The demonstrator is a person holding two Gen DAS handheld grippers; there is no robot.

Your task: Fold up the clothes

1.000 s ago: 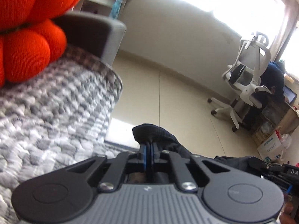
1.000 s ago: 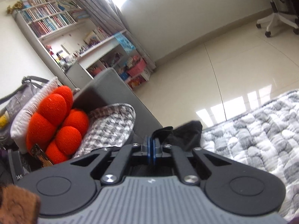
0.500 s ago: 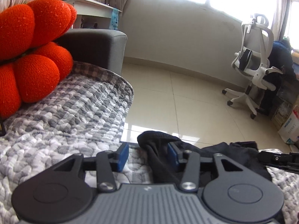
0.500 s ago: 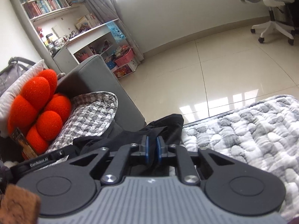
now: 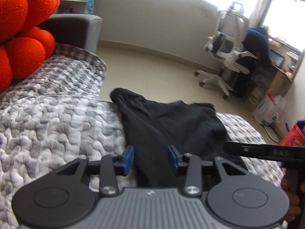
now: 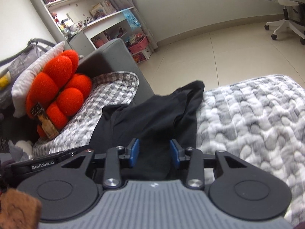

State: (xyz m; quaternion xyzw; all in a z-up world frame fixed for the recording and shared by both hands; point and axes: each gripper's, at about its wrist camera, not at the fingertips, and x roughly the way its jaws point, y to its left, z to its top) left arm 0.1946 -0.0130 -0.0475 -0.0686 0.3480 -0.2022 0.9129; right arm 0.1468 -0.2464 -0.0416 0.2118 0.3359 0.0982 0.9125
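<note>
Black garment (image 5: 171,126) lay on the grey quilted bedcover (image 5: 57,126), a ridge of it between the blue pads of both tools. Left tool (image 5: 150,159) and right tool (image 6: 154,152) had just opened, releasing the cloth: one fold set down.

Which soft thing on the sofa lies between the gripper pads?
The black garment, spread flat on the grey quilt; the orange cushion sits far back by the armrest.

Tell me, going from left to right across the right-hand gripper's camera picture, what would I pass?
Orange cushion → grey sofa arm → black garment lying on the bed, running in between the right gripper's open blue pads → grey-and-white quilt → white office chair at the far right.
</note>
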